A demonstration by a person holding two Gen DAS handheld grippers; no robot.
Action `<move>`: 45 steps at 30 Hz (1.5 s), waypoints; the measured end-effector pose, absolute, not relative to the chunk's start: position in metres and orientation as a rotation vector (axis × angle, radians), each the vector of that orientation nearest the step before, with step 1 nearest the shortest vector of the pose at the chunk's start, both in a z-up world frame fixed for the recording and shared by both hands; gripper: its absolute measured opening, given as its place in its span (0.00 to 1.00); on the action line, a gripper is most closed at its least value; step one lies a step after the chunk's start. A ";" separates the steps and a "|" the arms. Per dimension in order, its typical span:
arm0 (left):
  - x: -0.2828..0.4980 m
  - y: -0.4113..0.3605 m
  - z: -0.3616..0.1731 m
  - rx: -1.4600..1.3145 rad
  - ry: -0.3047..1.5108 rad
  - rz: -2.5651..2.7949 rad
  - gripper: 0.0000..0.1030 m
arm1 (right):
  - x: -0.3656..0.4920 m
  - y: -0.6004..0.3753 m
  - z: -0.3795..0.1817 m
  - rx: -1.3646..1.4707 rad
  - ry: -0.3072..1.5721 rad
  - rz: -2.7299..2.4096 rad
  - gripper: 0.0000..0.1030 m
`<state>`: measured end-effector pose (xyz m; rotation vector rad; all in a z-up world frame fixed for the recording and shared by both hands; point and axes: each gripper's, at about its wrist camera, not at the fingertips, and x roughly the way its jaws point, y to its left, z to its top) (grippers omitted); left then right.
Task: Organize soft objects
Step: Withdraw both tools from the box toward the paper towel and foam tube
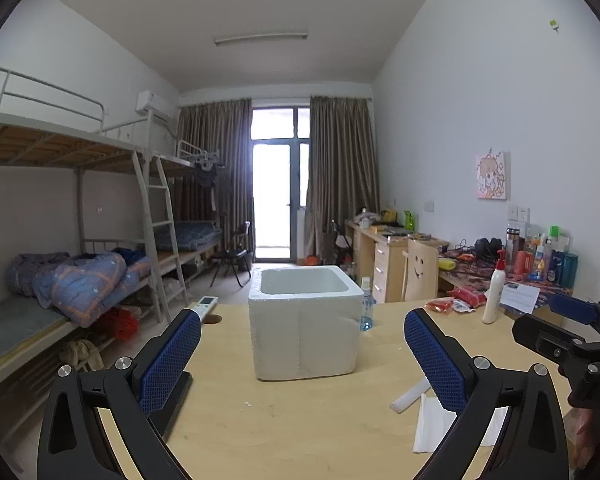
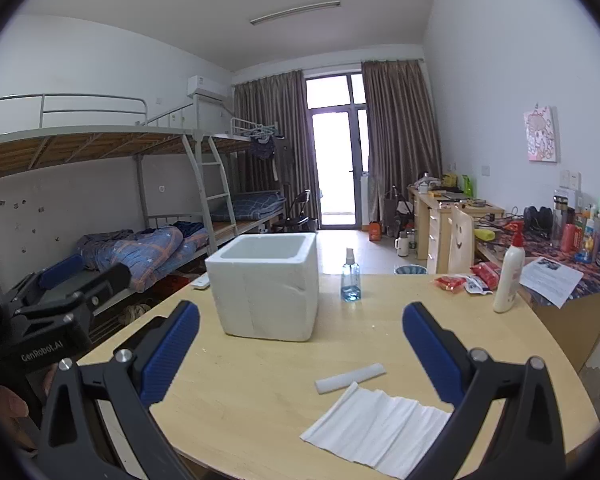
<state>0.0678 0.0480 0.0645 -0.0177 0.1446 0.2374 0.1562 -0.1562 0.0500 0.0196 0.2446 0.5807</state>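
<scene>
A white foam box (image 1: 304, 320) stands open-topped on the wooden table (image 1: 284, 420); it also shows in the right wrist view (image 2: 266, 284). A white foam strip (image 2: 350, 378) and a flat white tissue sheet (image 2: 376, 428) lie near the table's front; both show partly in the left wrist view, strip (image 1: 410, 396) and sheet (image 1: 432, 428). My left gripper (image 1: 302, 360) is open and empty, just short of the box. My right gripper (image 2: 300, 354) is open and empty, above the strip and sheet.
A blue spray bottle (image 2: 351, 276) stands right of the box. A white lotion bottle (image 2: 508, 276) and red snack packets (image 2: 466, 280) sit at the table's right. A remote (image 1: 204, 304) lies at the far left. Bunk beds left, cluttered desks right.
</scene>
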 end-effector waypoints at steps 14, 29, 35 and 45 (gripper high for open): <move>0.066 0.039 0.016 -0.028 0.149 0.216 0.99 | 0.144 -0.176 0.000 0.012 0.274 0.548 1.00; 0.059 0.045 -0.012 -0.036 0.149 0.244 0.99 | 0.147 -0.178 -0.023 0.005 0.309 0.505 1.00; 0.070 0.039 -0.021 -0.005 0.179 0.201 0.99 | 0.156 -0.176 -0.034 -0.008 0.345 0.481 1.00; 0.106 0.022 -0.030 -0.002 0.240 0.046 0.99 | 0.171 -0.206 -0.043 0.024 0.403 0.382 1.00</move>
